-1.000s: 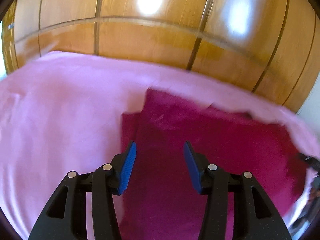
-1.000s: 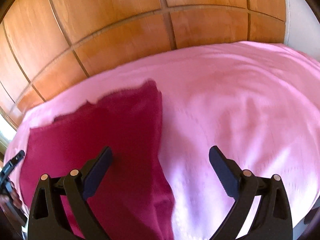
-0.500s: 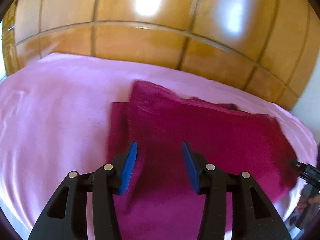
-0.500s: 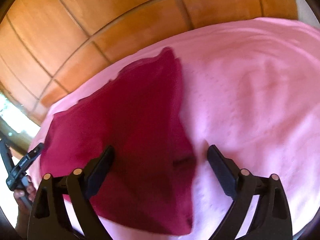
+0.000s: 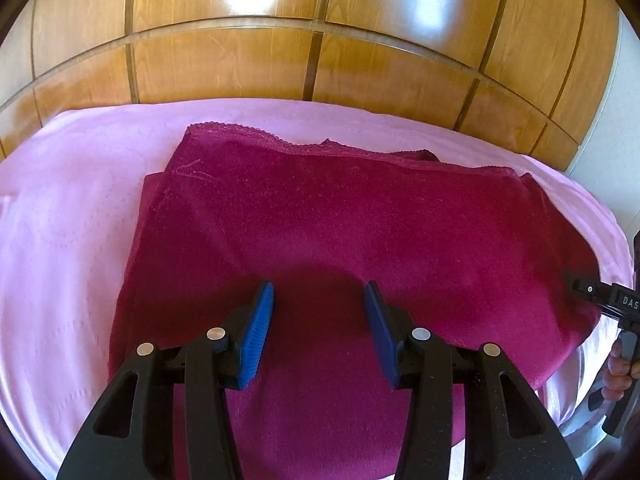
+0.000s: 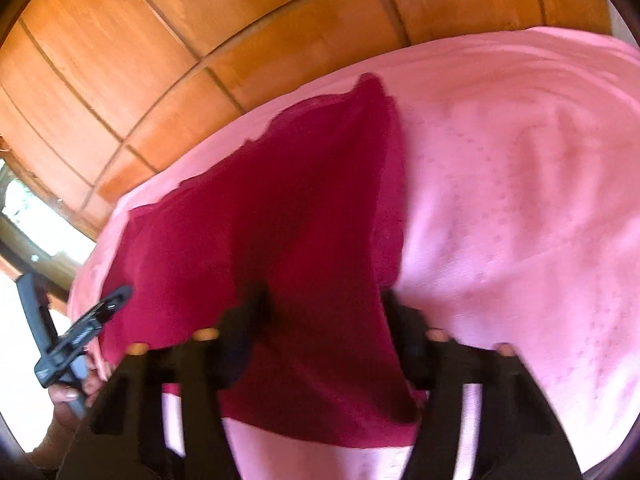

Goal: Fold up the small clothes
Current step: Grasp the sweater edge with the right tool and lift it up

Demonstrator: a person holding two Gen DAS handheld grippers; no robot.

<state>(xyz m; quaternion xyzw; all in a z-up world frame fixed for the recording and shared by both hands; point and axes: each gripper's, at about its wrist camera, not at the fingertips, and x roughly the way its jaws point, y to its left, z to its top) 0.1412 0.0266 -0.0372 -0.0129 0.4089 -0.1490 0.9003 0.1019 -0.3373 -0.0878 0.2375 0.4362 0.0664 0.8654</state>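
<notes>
Maroon cloth (image 5: 340, 232) lay folded on a pink sheet (image 5: 72, 208) before glossy wooden panelling (image 5: 240, 64). Left gripper (image 5: 319, 300) hovered above it, fingers parted and empty; right gripper (image 6: 324, 304) was closing its fingers astride the cloth's edge.

One crimson garment (image 5: 340, 232); one pink sheet (image 5: 72, 216); two grippers.

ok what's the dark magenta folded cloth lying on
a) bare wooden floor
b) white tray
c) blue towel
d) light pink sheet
d: the dark magenta folded cloth lies flat with light pink sheet showing around its edges, and wooden panels stand behind.
</notes>
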